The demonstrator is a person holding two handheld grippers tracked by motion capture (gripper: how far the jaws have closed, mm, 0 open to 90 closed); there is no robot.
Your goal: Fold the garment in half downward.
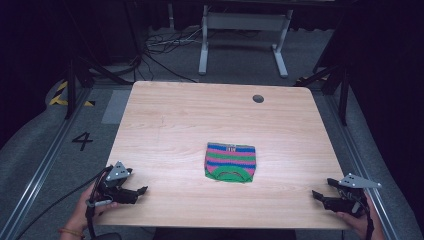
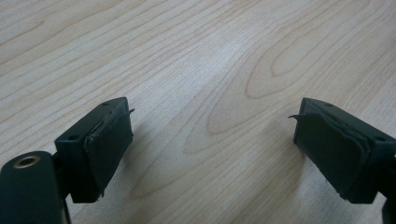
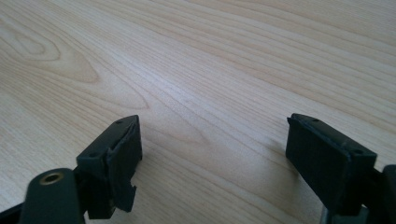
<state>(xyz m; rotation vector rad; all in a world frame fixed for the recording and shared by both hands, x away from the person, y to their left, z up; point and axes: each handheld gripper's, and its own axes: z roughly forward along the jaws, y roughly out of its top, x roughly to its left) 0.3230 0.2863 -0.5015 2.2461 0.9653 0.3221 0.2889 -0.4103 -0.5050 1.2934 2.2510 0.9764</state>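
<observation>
Table: a light wooden table (image 1: 165,120) is seen, with a round cable hole (image 1: 258,98) near its far right corner.
Garment: a small striped knitted garment (image 1: 230,162), banded pink, blue and green, is laid folded flat slightly towards the near edge, roughly midway between the left and right edges; a small label is visible at its far edge and a green curved hem at its near edge.
Left gripper: the left gripper (image 1: 134,192) is held at the near left corner, well apart from the garment; its jaws are spread wide with nothing between them, and bare wood is seen beyond the pads (image 2: 109,142).
Right gripper: the right gripper (image 1: 322,194) is held at the near right corner, also well apart from the garment; its jaws are likewise wide and empty.
Pad condition: the pad lining is seen peeling and curled at the edges in both gripper views.
Risk: if the garment is pinched, only the top layer may be caught, so the fold would be pulled open.
Risk: grip may be weakened by the frayed pads, and the knit could be snagged or allowed to slip.
</observation>
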